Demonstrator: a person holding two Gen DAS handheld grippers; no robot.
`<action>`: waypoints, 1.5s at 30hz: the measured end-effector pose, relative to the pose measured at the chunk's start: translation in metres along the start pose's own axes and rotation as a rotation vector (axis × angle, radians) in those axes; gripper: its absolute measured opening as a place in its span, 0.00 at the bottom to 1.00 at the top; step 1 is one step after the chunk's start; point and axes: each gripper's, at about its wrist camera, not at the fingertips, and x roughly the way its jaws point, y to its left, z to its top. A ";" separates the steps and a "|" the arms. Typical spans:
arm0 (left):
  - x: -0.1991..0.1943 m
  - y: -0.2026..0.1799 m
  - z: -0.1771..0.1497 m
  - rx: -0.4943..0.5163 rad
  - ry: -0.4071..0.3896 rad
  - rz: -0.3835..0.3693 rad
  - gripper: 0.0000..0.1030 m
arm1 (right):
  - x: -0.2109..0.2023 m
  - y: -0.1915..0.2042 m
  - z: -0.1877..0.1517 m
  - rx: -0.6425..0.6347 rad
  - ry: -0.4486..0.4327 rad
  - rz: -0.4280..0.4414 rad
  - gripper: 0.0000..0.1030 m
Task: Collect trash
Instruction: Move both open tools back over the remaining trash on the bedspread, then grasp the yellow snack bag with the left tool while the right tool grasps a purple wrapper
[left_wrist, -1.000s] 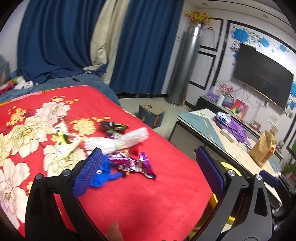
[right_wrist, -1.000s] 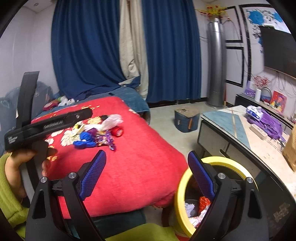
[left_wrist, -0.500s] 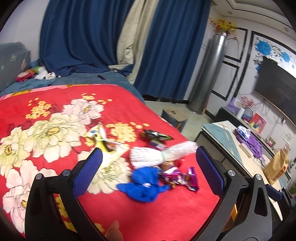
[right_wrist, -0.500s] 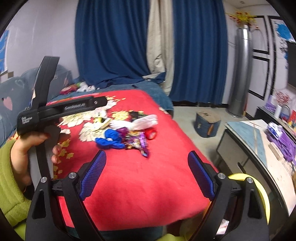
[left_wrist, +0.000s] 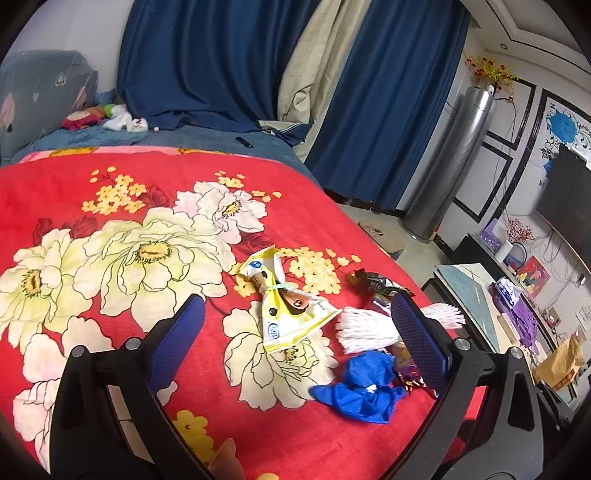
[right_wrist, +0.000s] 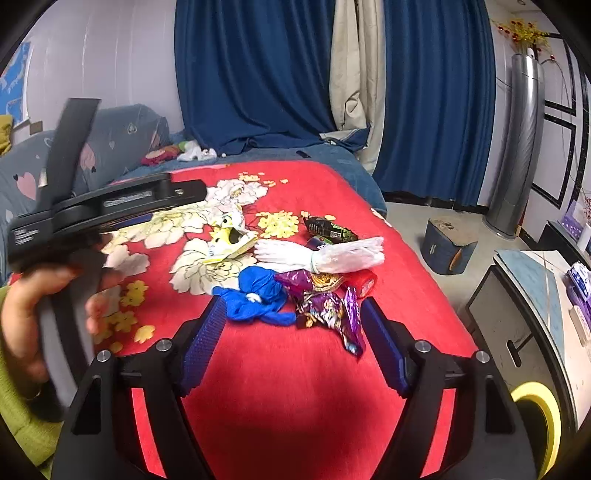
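Trash left: 7 or so pieces heaped on the red bed (right_wrist: 280, 387), including blue wad (right_wrist: 258, 295), purple wrapper (right_wrist: 325, 306).
Bin (right_wrist: 535, 417): near right, yellow rim.
Right tool (right_wrist: 293, 339): apart, just been narrowing, empty.
Left tool (left_wrist: 299, 339): apart, empty.
Progress: pile uncollected.

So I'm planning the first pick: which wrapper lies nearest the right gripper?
The purple foil wrapper, just ahead of the right gripper; the others lie farther back.
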 end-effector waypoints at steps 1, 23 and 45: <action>0.002 0.002 0.000 -0.005 0.004 0.000 0.86 | 0.005 0.000 0.002 0.004 0.005 0.002 0.68; 0.066 0.019 -0.011 -0.093 0.146 -0.002 0.56 | 0.072 -0.006 0.009 0.070 0.110 0.023 0.33; 0.065 0.020 -0.023 -0.101 0.201 -0.067 0.11 | -0.004 -0.002 -0.011 0.174 0.041 0.177 0.28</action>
